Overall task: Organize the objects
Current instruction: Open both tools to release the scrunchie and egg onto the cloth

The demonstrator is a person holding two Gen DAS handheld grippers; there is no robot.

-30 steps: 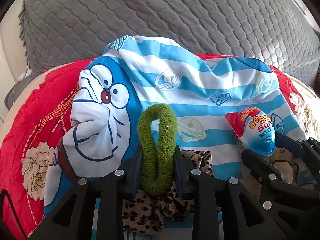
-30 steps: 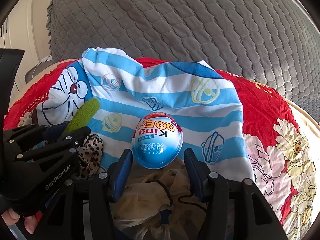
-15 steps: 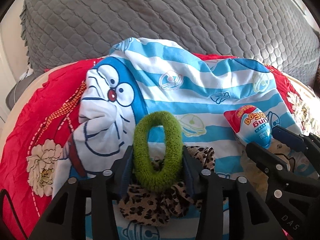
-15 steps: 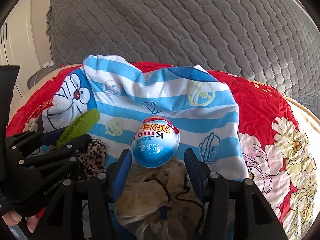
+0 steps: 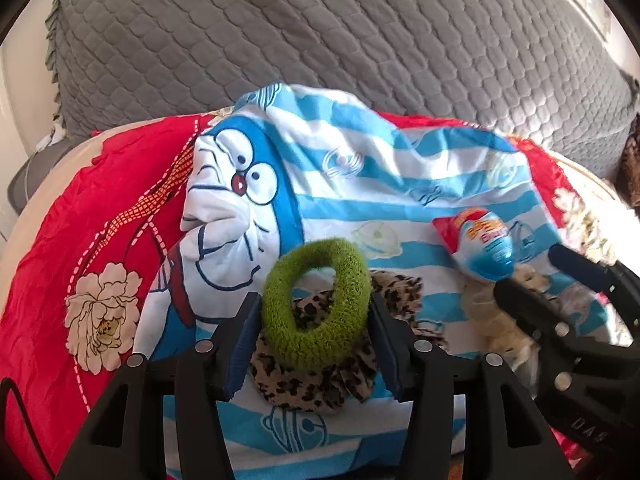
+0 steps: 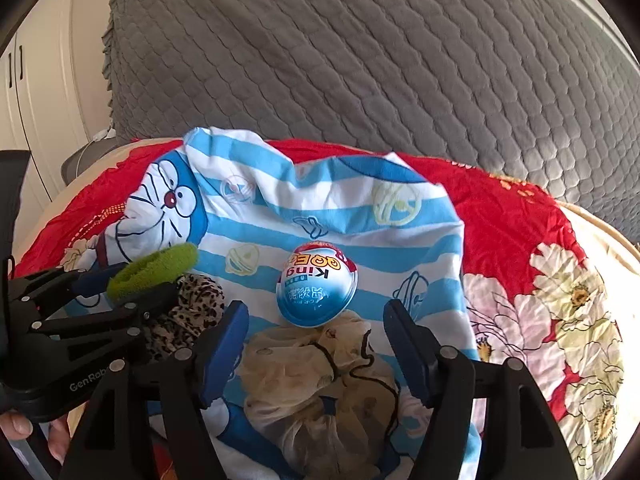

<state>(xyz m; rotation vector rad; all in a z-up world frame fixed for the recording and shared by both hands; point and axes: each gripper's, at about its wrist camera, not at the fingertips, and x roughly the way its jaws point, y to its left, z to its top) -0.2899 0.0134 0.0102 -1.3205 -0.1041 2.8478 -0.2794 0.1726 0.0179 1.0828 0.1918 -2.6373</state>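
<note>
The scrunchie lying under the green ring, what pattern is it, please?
Leopard print scrunchie, tan with dark spots; clearest in the left wrist view.

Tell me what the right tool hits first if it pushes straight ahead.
Likely the blue egg-shaped plastic toy capsule, lying just ahead between the open right tool's fingers, above the beige mesh pouch; depth is uncertain.

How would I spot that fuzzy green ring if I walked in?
Find the blue-and-white striped cartoon cloth spread over the red floral bedding. Near its front edge, the fuzzy green hair ring lies on a leopard-print scrunchie, between the left gripper fingers; it alone is plain green.
</note>
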